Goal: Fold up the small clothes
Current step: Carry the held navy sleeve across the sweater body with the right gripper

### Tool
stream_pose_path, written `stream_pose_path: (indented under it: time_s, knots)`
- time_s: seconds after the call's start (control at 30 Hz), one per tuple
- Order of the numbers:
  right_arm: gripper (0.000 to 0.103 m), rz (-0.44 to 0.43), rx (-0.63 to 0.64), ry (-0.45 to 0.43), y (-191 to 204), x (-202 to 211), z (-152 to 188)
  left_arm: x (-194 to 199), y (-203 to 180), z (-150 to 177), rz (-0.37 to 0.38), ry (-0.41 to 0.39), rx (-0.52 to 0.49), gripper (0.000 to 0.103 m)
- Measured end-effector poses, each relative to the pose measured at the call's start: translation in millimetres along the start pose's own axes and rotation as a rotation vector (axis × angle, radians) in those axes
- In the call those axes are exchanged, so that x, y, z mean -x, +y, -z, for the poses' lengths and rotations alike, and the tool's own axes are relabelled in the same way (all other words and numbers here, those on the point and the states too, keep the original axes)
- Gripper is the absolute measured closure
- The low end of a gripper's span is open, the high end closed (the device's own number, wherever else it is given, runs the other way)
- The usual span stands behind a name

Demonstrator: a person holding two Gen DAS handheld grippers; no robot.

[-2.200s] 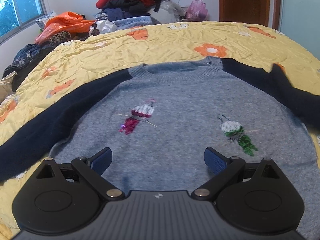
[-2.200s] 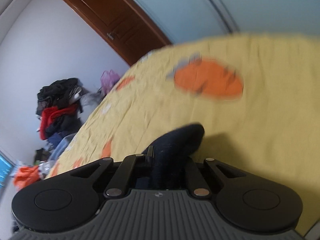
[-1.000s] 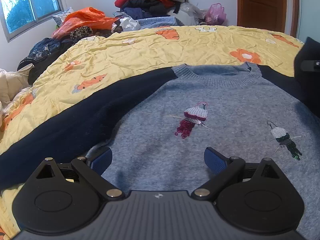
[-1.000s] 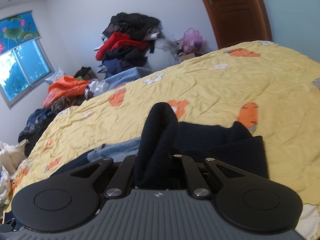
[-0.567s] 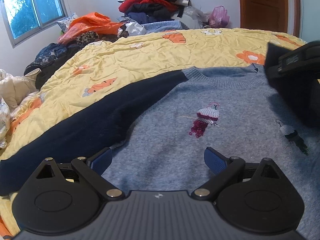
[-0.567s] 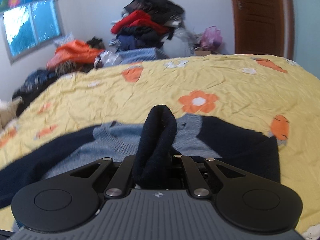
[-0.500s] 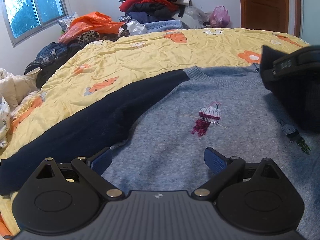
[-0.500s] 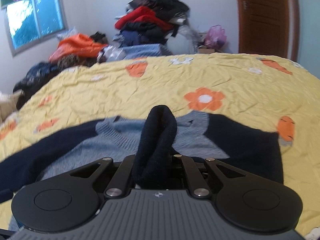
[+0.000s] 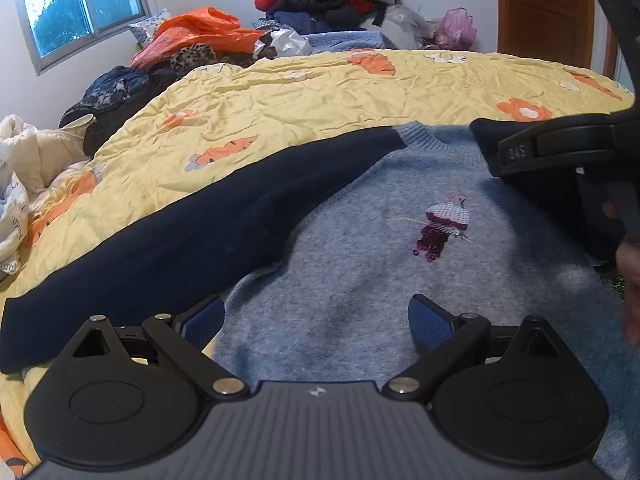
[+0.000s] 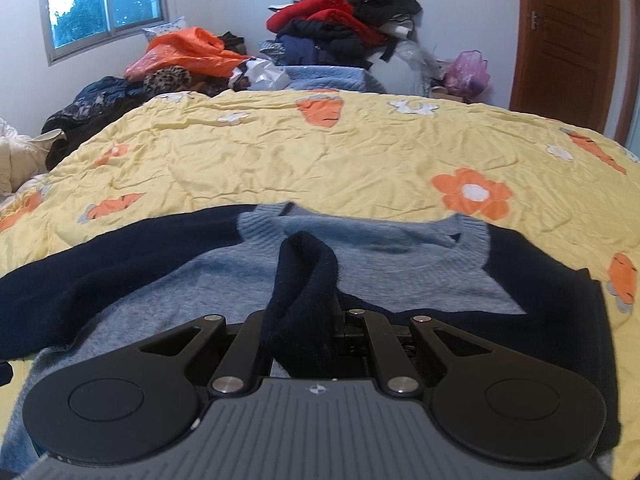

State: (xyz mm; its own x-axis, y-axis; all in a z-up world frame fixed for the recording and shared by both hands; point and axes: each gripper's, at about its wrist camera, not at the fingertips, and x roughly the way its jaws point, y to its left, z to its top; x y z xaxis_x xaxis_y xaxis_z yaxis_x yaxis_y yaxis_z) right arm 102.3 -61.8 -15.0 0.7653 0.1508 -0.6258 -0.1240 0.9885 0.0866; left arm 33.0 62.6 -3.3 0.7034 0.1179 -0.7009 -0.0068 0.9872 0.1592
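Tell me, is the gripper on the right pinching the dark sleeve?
Touching. The right wrist view shows the right hand-held gripper shut on the dark sleeve, the navy fabric bunched up between its closed fingers.

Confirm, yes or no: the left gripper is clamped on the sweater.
No. The left gripper hangs open over the grey sweater, its blue pads spread apart with nothing pinched between them.

room and background

we see a bed under a wrinkled yellow quilt (image 10: 320, 152) with orange flowers and carrots. behind it we note a pale wall (image 10: 224, 0), a daylit window (image 10: 104, 0) at upper left, a clothes pile (image 10: 340, 20), an orange bag (image 10: 180, 52) and a brown wooden door (image 10: 568, 40) at right.
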Motion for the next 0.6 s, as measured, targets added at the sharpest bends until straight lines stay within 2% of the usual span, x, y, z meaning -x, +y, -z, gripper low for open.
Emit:
stream_pose_path:
  time_s: [0.3, 0.47, 0.6]
  knots:
    - [0.086, -0.063, 0.026, -0.017, 28.6, -12.0, -8.1, -1.7, 8.9, 4.0, -0.022, 0.013, 0.014, 0.004]
    - [0.086, -0.076, 0.045, 0.010, 41.7, -24.5, -7.1, -2.5, 15.8, 5.6, -0.033, 0.023, 0.033, 0.004]
    - [0.077, -0.101, 0.031, 0.050, 42.5, -33.9, -3.1, -1.6, 21.1, 6.0, -0.048, 0.021, 0.044, 0.004]
